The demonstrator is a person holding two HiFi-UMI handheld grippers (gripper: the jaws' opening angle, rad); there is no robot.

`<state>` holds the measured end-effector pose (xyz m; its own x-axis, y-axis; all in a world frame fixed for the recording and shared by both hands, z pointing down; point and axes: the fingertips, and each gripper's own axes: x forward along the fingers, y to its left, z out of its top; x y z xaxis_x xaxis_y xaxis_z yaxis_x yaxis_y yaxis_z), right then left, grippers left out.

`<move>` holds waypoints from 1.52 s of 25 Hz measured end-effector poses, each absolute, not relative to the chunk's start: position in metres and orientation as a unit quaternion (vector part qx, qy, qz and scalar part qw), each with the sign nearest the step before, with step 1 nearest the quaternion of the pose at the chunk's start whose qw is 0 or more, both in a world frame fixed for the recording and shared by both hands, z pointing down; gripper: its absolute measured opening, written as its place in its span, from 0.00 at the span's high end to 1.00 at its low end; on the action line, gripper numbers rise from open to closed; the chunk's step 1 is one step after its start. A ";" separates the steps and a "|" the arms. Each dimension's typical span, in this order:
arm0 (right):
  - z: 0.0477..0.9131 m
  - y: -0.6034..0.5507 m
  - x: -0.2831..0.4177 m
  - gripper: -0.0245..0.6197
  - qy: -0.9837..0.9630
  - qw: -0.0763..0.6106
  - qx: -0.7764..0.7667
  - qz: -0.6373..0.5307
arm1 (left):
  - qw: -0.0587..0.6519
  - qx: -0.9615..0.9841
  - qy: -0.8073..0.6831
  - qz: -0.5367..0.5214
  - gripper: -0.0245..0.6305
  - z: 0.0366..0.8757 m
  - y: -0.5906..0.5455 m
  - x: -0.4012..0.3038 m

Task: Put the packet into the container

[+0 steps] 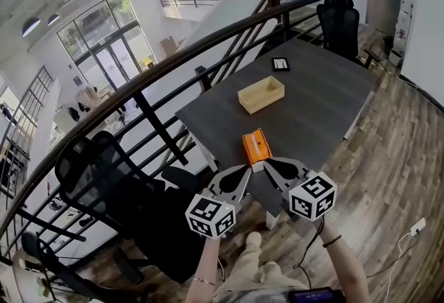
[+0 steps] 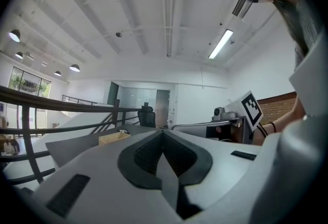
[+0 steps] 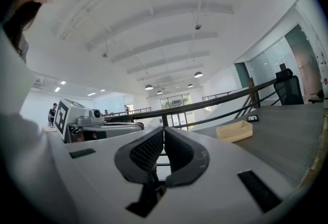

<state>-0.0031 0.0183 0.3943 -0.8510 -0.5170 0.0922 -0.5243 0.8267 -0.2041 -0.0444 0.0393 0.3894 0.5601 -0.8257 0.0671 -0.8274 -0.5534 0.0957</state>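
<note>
An orange packet (image 1: 255,148) lies flat at the near corner of the dark grey table (image 1: 326,104). Farther back on the table stands a shallow tan container (image 1: 261,94), also seen in the left gripper view (image 2: 114,138) and the right gripper view (image 3: 234,130). My left gripper (image 1: 244,171) is shut and empty, just short of the packet's near left side. Shut and empty too, my right gripper (image 1: 268,163) sits at the packet's near right end. Both point level over the table edge. Neither gripper view shows the packet; the pads meet at the left gripper (image 2: 163,134) and the right gripper (image 3: 163,129).
A small black device (image 1: 280,64) lies at the table's far edge. A dark railing (image 1: 173,59) runs along the table's left side. Black office chairs stand at the far end (image 1: 338,21) and near left (image 1: 118,191). Wooden floor lies to the right.
</note>
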 end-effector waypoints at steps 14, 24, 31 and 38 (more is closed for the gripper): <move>0.437 -0.093 -0.049 0.84 -0.950 0.048 0.271 0.150 | 0.077 0.894 -0.440 0.011 0.95 0.413 -0.074 -0.084; 0.514 -0.153 -0.054 0.60 -0.917 0.118 0.284 0.252 | 0.115 0.895 -0.431 0.022 0.95 0.447 -0.130 -0.092; 0.575 -0.171 -0.053 0.55 -0.890 0.192 0.268 0.315 | 0.143 0.885 -0.441 0.036 0.95 0.472 -0.152 -0.098; 0.607 -0.176 -0.051 0.50 -0.863 0.227 0.256 0.371 | 0.165 0.875 -0.453 0.032 0.95 0.491 -0.165 -0.104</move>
<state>-0.0515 -0.1758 0.6069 -0.7657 -0.2731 0.5823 -0.6102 0.5946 -0.5235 -0.1045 -0.1650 0.4907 0.5868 -0.7831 0.2061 -0.8043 -0.5343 0.2600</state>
